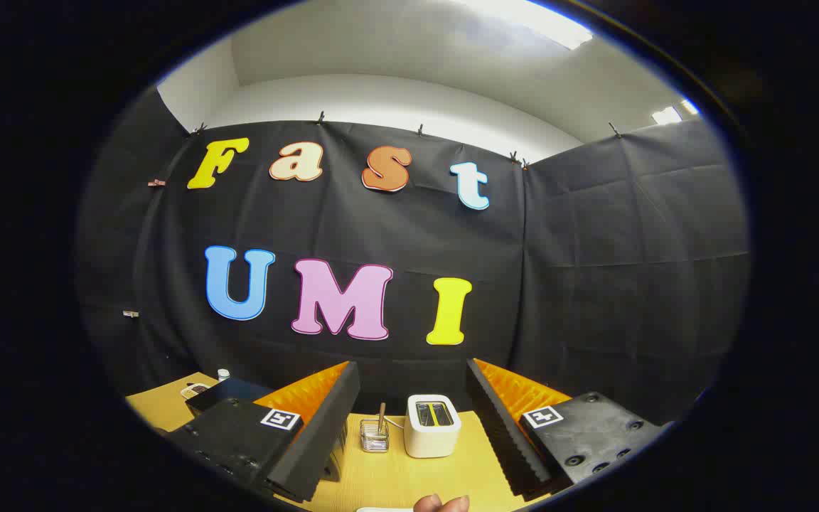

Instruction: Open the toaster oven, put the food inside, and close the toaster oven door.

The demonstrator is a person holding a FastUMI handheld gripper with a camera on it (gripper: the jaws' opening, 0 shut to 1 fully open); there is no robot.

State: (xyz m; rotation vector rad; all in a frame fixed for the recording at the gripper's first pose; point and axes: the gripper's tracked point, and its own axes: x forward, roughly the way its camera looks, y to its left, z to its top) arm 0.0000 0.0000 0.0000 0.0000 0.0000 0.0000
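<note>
Gripper view: your fingers point(413, 427) are spread wide with nothing between them, raised above the yellow surface point(395, 476). Left to right: a dark flat object point(228, 392) near the far left corner of the surface, then a small clear holder point(374, 435) with a stick in it, then the white toaster oven point(432, 425) just beside it, set back toward the far edge of the surface, between and beyond your fingers. A fingertip point(441, 503) pokes in at the near edge. The toaster oven is likely rigid, smooth-sided and light enough to slide if you tug hard, so take the door by its handle or edge; neither can be made out from here. The dark window or slot faces up toward you; its long axis runs left-right, squat box. Food can't be identified.
</note>
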